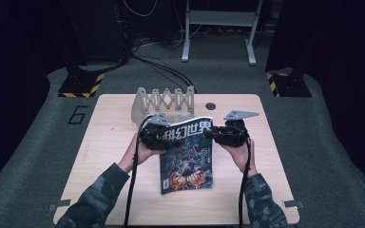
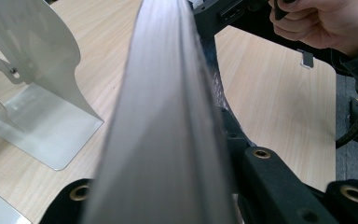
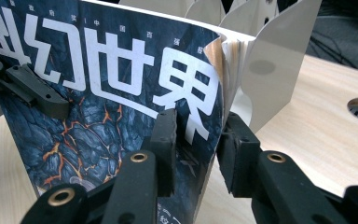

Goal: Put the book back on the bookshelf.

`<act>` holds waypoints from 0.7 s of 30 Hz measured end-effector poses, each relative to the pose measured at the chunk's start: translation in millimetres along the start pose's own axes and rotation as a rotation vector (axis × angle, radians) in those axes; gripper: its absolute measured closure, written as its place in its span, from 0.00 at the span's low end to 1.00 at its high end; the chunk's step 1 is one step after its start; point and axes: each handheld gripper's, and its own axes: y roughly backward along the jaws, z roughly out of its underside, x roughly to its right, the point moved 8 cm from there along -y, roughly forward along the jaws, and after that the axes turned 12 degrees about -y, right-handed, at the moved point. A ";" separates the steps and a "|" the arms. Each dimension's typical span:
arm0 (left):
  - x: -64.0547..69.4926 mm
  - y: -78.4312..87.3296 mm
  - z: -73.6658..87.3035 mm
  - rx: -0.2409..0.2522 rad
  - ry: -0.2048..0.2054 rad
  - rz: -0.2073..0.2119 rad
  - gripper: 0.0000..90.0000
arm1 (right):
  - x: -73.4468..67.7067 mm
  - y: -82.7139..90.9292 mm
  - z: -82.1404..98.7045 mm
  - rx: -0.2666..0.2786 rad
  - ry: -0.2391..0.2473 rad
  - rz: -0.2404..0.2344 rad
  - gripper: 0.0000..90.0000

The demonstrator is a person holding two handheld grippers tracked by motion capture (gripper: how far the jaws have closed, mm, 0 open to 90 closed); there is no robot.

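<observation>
On the left, my left gripper (image 1: pixel 164 135) has its fingers closed on the spine-side top corner of the magazine (image 1: pixel 188 161), the left hand (image 1: pixel 142 151) cupped under it with the forearm coming up from the lower edge. The left gripper view looks straight along the magazine's edge, which runs up between the fingers, with the white rack (image 2: pixel 37 84) just off to one side.

The magazine itself is lifted at its top and tilted up, its lower end down on the surface (image 1: pixel 109 190), right in front of the rack (image 1: pixel 164 102).

To do this well, I judge that I should raise both top corners evenly so the cover stands flat, then steer the leading edge into one gap between the rack's dividers without letting the loose pages fan out.

On the right, my right gripper (image 1: pixel 221 135) pinches the opposite top corner; its fingers (image 3: pixel 165 140) sit on either side of the cover and pages, pressing them. The right hand (image 1: pixel 240 152) holds it level, pointing inward.
</observation>
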 end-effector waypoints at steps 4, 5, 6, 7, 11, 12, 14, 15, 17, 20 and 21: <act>-0.9 3.6 -3.8 0.004 -0.003 -0.013 0.87 | -2.6 2.7 -4.9 0.013 0.014 0.006 0.78; -0.3 4.0 -4.3 0.002 0.000 -0.014 0.88 | -3.2 3.3 -5.6 0.015 0.015 0.010 0.78; -0.5 4.6 -4.7 0.000 -0.005 -0.021 0.88 | -3.6 3.4 -6.3 0.016 0.021 0.009 0.78; -0.7 4.9 -5.3 0.001 -0.008 -0.021 0.88 | -4.4 4.0 -6.5 0.016 0.017 0.012 0.78; -0.9 6.0 -7.7 0.003 -0.015 -0.033 0.88 | -5.5 5.7 -9.0 0.023 0.032 0.019 0.79; -1.4 7.1 -8.1 -0.003 -0.023 -0.031 0.88 | -5.7 5.9 -10.0 0.027 0.038 0.020 0.79; -1.4 7.2 -9.7 0.005 -0.021 -0.042 0.88 | -6.5 6.9 -11.6 0.035 0.042 0.023 0.80; -1.4 7.8 -10.3 0.002 -0.025 -0.050 0.88 | -7.0 7.4 -12.1 0.036 0.040 0.024 0.80; -0.7 8.7 -10.9 -0.001 -0.029 -0.042 0.88 | -7.1 8.1 -13.0 0.039 0.046 0.027 0.80; -0.8 10.3 -13.5 0.007 -0.047 -0.069 0.89 | -9.2 9.9 -16.2 0.052 0.057 0.029 0.81; -1.2 10.6 -14.2 0.011 -0.056 -0.077 0.89 | -9.6 10.3 -17.1 0.058 0.064 0.033 0.81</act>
